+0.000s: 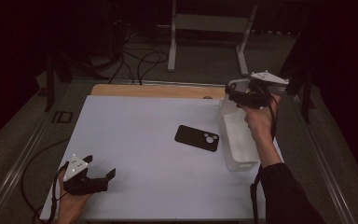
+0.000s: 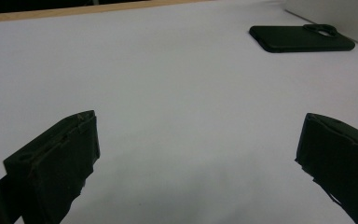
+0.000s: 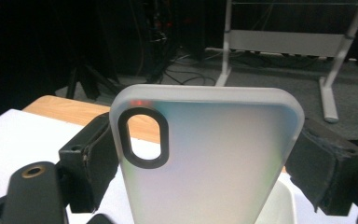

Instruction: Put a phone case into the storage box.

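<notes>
At the near left of the table (image 1: 135, 135), the left gripper (image 1: 103, 175) is held low with its jaws spread wide and empty, the black phone case (image 2: 302, 38) lying flat ahead and to its right. Further right, a translucent white phone case (image 3: 205, 158) is clamped across its width by the right gripper (image 3: 205, 161), long axis upright, above the far end of the white bin (image 1: 237, 140).

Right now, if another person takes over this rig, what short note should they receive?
Right gripper: shut on the translucent white phone case, held above the far end of the white bin.
Left gripper: open, holding nothing, near the table's front left corner.
Black phone case: flat on the table, left of the bin.
Done: white case lifted.
Left: probably handling both cases; where they go is unclear.
</notes>
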Motion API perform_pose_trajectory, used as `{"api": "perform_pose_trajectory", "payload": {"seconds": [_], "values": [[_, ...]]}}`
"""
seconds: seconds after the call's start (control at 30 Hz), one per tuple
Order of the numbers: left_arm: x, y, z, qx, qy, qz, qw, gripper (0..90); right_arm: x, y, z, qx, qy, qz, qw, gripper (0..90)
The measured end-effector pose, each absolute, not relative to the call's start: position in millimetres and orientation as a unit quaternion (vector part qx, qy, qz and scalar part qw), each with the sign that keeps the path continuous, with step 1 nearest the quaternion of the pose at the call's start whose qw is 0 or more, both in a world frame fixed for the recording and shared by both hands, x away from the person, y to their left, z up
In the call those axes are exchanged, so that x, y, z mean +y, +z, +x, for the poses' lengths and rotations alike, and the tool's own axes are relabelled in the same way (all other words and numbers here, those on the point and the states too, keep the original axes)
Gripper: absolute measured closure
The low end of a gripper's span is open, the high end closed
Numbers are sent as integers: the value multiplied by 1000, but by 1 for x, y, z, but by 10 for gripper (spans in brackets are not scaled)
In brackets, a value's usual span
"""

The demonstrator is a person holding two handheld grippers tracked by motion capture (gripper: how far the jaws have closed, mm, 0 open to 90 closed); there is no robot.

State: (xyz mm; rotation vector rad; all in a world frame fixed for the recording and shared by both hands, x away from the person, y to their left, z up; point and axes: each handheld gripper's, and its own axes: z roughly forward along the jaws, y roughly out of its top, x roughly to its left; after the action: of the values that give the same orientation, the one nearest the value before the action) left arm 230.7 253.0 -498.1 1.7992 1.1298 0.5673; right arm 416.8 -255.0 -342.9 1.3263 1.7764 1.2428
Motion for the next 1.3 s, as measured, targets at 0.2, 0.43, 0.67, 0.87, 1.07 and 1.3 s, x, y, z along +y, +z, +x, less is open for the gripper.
{"api": "perform_pose_trajectory", "payload": {"seconds": [0.2,0.43,0.67,0.87,1.07,1.3], "values": [[253,-498,230,459,234,727,454,0,-260,-345,425,664,455,512,300,167],[253,-497,230,464,240,723,452,0,-264,-350,437,663,436,524,308,167],[254,-497,230,466,240,721,454,0,-265,-354,444,662,426,532,312,167],[253,-498,230,466,239,721,453,0,-268,-360,451,660,416,540,315,166],[253,-498,230,466,239,721,453,0,-271,-365,457,659,406,547,319,166],[253,-498,230,466,238,722,453,0,-273,-375,465,655,400,560,313,166]]}}
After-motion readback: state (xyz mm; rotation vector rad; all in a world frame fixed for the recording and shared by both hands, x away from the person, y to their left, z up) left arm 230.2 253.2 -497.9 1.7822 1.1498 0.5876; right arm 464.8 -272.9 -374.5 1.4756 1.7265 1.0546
